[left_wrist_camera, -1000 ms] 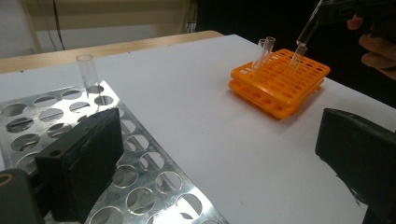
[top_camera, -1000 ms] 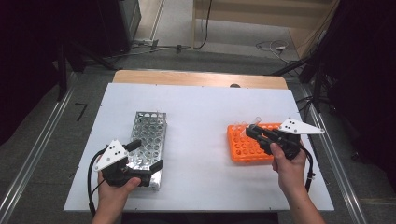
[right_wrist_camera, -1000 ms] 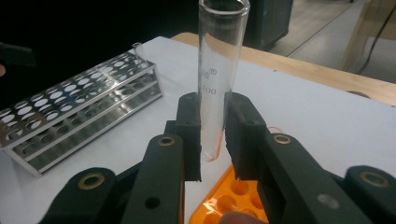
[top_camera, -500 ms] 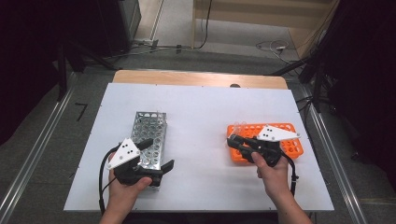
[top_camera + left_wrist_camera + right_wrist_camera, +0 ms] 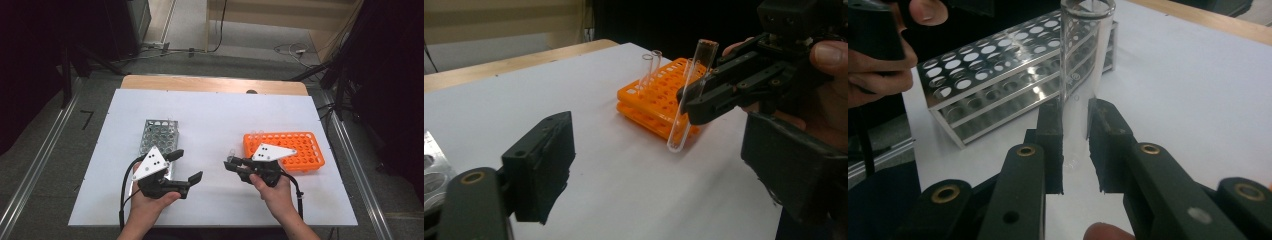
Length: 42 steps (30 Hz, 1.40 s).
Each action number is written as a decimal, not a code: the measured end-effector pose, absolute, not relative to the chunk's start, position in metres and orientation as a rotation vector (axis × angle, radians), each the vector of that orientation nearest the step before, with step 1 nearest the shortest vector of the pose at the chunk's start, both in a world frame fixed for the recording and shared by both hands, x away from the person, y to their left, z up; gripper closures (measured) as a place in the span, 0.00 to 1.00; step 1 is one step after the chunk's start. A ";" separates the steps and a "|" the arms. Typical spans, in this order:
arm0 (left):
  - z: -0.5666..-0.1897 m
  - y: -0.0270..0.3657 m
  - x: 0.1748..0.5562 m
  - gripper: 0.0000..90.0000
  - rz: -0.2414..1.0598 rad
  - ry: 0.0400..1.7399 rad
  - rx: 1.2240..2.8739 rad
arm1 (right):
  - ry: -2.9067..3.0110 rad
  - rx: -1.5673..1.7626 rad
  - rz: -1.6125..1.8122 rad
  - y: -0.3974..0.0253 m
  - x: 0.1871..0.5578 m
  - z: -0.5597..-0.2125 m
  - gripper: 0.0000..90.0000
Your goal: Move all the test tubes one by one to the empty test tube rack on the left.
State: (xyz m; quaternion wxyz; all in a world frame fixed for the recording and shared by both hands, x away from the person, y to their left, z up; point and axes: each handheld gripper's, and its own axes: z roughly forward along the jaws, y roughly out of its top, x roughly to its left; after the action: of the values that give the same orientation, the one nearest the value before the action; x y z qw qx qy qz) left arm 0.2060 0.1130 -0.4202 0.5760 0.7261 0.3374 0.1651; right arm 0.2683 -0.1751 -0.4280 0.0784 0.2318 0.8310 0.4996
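The right gripper (image 5: 231, 163) has its two black jaws clamped around one clear glass test tube (image 5: 688, 97), held above the white table (image 5: 220, 120) just left of the orange rack (image 5: 300, 150); the tube stands nearly upright, long axis vertical, open mouth up and rounded end down, leaning slightly. The left gripper (image 5: 187, 166), gripping nothing, has its jaws spread wide beside the single metal rack (image 5: 160, 135). Two more tubes (image 5: 646, 70) stand upright in the single orange rack.
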 end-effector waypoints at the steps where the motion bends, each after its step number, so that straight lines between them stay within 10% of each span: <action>1: -0.420 0.111 0.206 0.20 0.382 0.791 1.700 | 2.493 0.692 1.496 -0.173 0.267 -0.429 0.82; 23: -0.423 0.080 0.204 0.69 0.385 0.719 1.769 | 2.616 0.544 1.472 -0.134 0.246 -0.438 0.82; 42: -0.423 0.081 0.202 0.85 0.405 0.706 1.776 | 2.634 0.525 1.488 -0.132 0.243 -0.437 0.77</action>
State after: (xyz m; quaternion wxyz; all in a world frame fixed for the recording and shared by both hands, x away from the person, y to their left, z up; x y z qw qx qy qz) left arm 0.2022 0.0813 -0.4228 0.5598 0.7532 0.2995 0.1720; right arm 0.2435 -0.1316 -0.4370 0.0356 0.1708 0.8574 0.4842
